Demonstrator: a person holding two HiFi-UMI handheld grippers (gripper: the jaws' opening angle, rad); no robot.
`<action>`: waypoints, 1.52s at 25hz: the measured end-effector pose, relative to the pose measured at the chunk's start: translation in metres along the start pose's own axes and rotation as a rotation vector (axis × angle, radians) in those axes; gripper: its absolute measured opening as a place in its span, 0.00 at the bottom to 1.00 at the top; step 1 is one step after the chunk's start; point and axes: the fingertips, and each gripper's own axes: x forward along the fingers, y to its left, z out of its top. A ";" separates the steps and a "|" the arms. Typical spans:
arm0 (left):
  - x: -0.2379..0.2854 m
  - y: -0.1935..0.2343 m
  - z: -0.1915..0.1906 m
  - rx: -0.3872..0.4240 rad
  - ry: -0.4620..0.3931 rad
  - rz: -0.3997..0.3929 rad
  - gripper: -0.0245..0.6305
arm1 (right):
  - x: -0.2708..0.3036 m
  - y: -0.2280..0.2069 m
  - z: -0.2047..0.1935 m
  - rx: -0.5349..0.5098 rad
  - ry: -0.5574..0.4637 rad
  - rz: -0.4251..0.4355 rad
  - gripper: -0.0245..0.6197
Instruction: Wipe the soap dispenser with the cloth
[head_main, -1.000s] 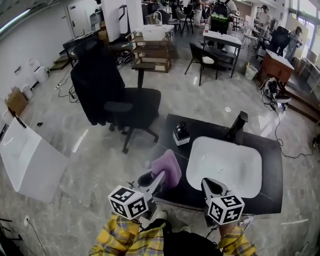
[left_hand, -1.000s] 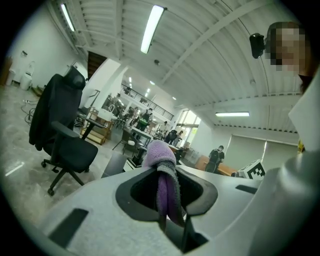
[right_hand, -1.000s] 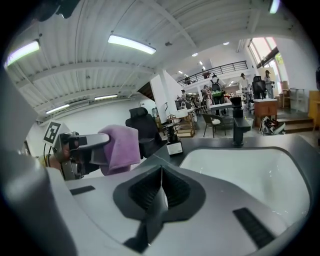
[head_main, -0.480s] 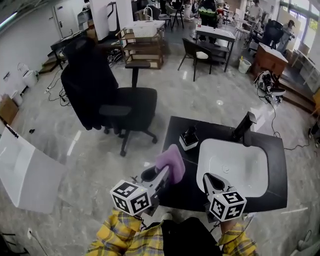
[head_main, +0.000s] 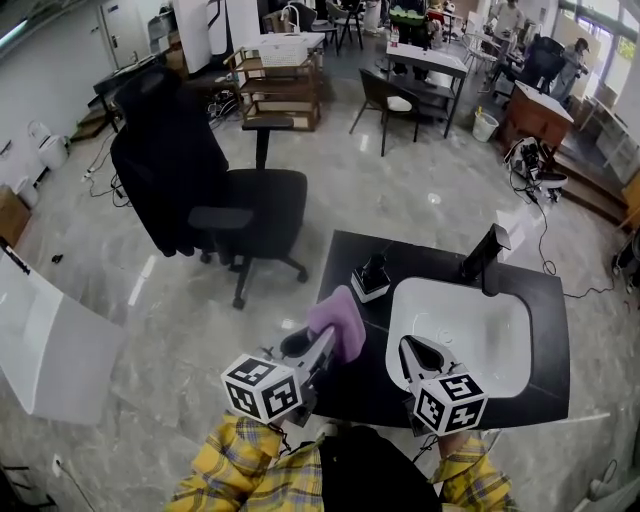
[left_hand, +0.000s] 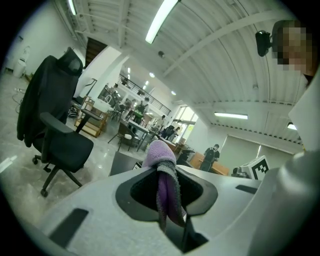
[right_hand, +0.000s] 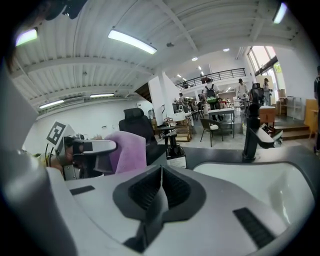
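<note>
A black and white soap dispenser (head_main: 371, 277) stands on the black counter (head_main: 350, 250), left of the white sink basin (head_main: 505, 360). My left gripper (head_main: 325, 342) is shut on a purple cloth (head_main: 337, 320), held over the counter's near left corner, short of the dispenser. In the left gripper view the cloth (left_hand: 161, 165) hangs folded between the jaws. My right gripper (head_main: 408, 347) is shut and empty over the basin's near rim. From the right gripper view, the dispenser (right_hand: 175, 152) stands ahead, the cloth (right_hand: 127, 150) to its left.
A black faucet (head_main: 482, 255) rises at the basin's far edge. A black office chair (head_main: 235, 205) with a jacket stands left of the counter. A white panel (head_main: 50, 340) leans at the far left. Tables, chairs and people fill the back of the room.
Both grippers have moved forward a little toward the counter, the left one carrying the cloth nearer the dispenser. Neither grip has changed.
</note>
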 end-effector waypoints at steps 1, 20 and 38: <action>0.003 0.000 0.001 0.003 0.000 0.007 0.14 | 0.002 -0.002 0.002 0.000 -0.001 0.010 0.05; 0.048 0.022 0.020 0.010 -0.024 0.098 0.14 | 0.053 -0.022 0.057 -0.079 -0.032 0.141 0.05; 0.087 0.055 0.016 -0.014 0.043 0.155 0.14 | 0.132 -0.041 0.057 -0.104 0.021 0.218 0.20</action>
